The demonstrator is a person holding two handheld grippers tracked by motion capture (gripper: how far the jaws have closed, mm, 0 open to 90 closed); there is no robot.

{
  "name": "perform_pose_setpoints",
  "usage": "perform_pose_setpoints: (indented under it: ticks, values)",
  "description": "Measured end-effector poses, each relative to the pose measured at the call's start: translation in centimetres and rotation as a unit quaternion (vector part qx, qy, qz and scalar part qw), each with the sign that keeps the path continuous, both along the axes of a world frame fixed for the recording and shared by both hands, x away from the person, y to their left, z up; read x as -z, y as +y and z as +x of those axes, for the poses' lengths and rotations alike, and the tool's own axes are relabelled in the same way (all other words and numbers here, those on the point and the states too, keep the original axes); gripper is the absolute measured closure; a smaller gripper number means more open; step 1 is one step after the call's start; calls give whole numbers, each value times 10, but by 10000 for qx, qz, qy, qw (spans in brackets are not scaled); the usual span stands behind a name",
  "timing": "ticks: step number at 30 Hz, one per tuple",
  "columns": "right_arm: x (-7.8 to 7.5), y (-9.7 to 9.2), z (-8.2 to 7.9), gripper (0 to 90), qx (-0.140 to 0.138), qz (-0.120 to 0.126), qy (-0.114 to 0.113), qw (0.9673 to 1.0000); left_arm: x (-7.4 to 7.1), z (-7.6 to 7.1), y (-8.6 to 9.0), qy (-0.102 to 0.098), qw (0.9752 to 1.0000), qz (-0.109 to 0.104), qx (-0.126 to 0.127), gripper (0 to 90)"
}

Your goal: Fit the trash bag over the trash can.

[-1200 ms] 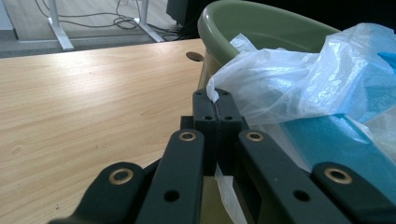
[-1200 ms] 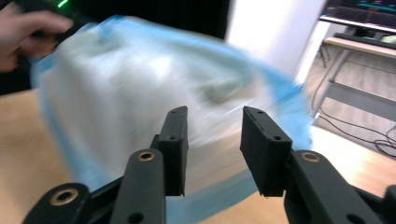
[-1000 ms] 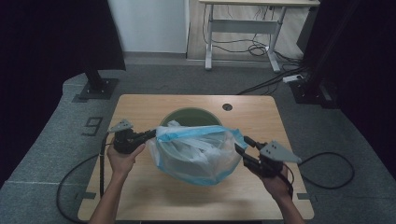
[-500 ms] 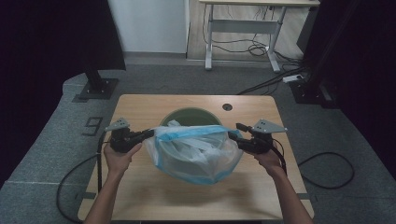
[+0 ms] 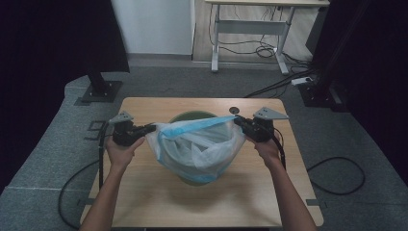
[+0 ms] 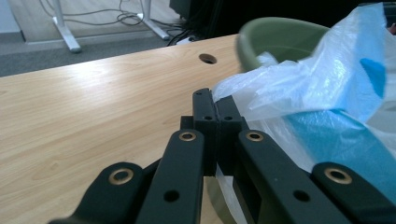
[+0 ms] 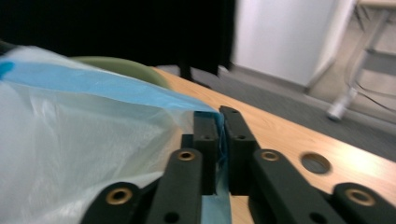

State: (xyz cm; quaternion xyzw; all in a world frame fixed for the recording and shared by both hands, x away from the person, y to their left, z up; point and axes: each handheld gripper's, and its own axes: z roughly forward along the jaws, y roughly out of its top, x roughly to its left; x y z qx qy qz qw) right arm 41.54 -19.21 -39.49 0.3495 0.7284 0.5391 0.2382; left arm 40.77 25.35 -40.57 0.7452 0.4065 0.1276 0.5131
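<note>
The thin, translucent white-and-blue plastic bag (image 5: 197,147) hung stretched over the round olive-green bin (image 5: 188,117) at the counter's (image 5: 144,192) centre. It looked light, limp and slippery, best pinched at its hem; the left gripper (image 5: 150,128) at nine o'clock and the right gripper (image 5: 237,120) at three o'clock each had jaws clamped there, the right's having just been closing on it.

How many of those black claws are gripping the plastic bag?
2. The left claw pinches the translucent blue-and-white plastic bag at its left edge; the right claw pinches its right edge, over the green bin.

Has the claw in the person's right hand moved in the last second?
Yes. The right claw has gone from the table's near right part toward its far edge, near the round hole, its jaws just closing on the bag's rim.
</note>
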Motion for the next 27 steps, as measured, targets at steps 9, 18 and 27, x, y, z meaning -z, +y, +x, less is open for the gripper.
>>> perform_pose_setpoints:
  ticks: [9, 18, 27]
  values:
    - [21, 15, 31, 882, 329, -32, 495, 9982, 8, 33, -8, 203, 9996, 189, -106, 900]
    - [55, 24, 51, 883, 484, 231, 1318, 9898, 32, 51, -28, 608, 9974, 389, -76, 900]
    - [77, 32, 48, 884, 408, 89, 1847, 9819, 52, 49, -40, 925, 9942, 536, 82, 900]
